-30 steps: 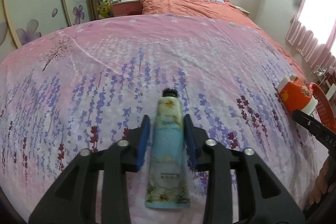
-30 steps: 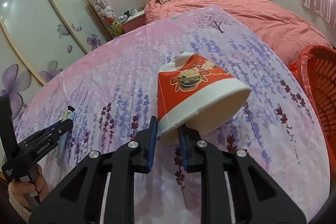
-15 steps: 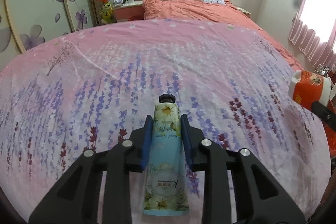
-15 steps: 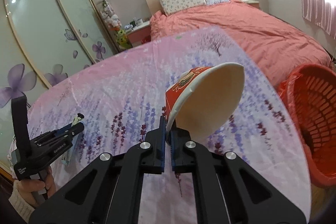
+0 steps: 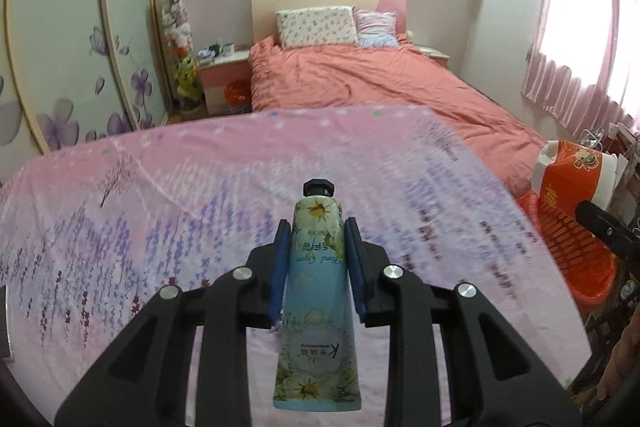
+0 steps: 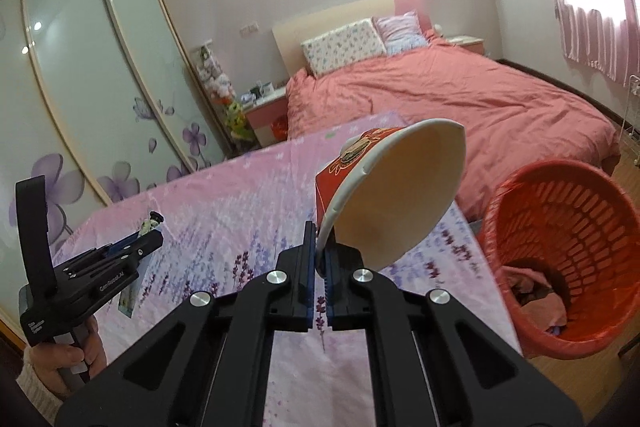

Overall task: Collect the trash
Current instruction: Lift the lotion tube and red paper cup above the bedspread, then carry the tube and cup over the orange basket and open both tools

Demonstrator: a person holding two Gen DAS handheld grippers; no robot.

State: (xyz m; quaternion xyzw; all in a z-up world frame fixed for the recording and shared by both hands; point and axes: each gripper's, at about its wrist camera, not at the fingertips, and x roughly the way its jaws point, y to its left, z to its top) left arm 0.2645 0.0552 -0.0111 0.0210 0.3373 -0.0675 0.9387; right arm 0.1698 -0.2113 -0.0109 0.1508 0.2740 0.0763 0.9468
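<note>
The lavender print on the pink surface (image 5: pixel 168 187) smears into blur toward its right side. The tube (image 5: pixel 318 307) covers the cloth beneath it, and its small lettering is unreadable. The basket (image 6: pixel 560 267) is cut off behind the right tool (image 6: pixel 319 255), its contents too jumbled to identify.

Daylight came through the curtained window (image 5: pixel 576 39), up and right of the gripper, and blew out to white glare there. The room was softly and evenly lit, with faint shadows. The bedspread (image 5: pixel 160 211) ahead of the fingers was smeared by motion blur, while the gripper stayed sharp. Fisheye distortion bent the wardrobe doors (image 6: pixel 92 95), and the corners went black.
</note>
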